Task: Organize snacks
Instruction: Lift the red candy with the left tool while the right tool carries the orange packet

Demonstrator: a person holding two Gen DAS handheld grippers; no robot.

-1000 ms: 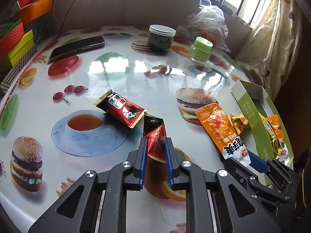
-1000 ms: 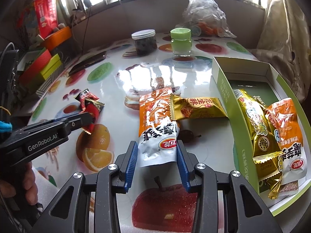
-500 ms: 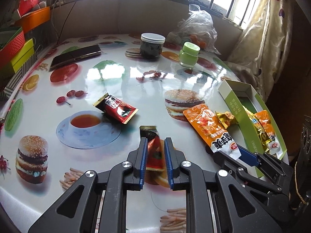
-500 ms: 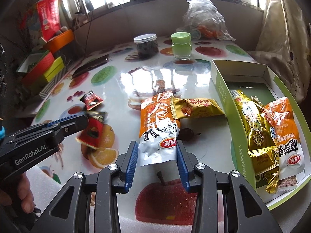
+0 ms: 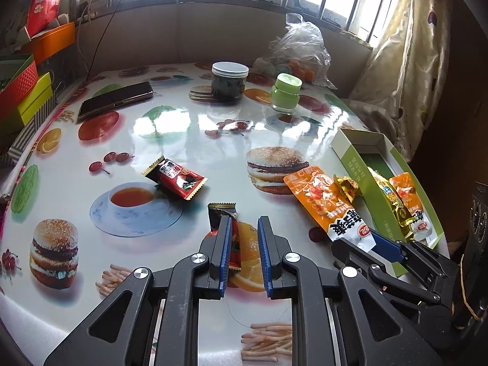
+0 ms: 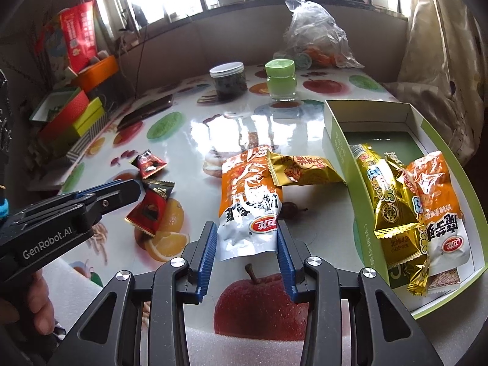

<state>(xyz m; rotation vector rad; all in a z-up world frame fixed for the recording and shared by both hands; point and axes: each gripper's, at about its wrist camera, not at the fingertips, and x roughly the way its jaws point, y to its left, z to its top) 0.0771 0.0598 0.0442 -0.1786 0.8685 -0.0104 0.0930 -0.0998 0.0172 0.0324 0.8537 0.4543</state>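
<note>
Now L gripper [image 5: 243, 238] parted over red packet [image 5: 227, 228], R gripper [image 6: 247, 242] seemingly pinching orange packet [image 6: 250, 195]

Red packet [image 5: 235, 244] was partly hidden behind left gripper [image 5: 243, 238] finger; box [image 6: 439, 308] contents under gold packet [image 6: 390, 207] were obscured.

A glossy table [image 5: 183, 128] printed with fruit and burgers carries two red packets [image 5: 175, 178] [image 6: 149, 209], a green box [image 6: 341, 158], a phone [image 5: 116, 99], a dark jar [image 5: 229, 80], a green jar [image 5: 286, 93] and a plastic bag [image 6: 314, 36].
</note>
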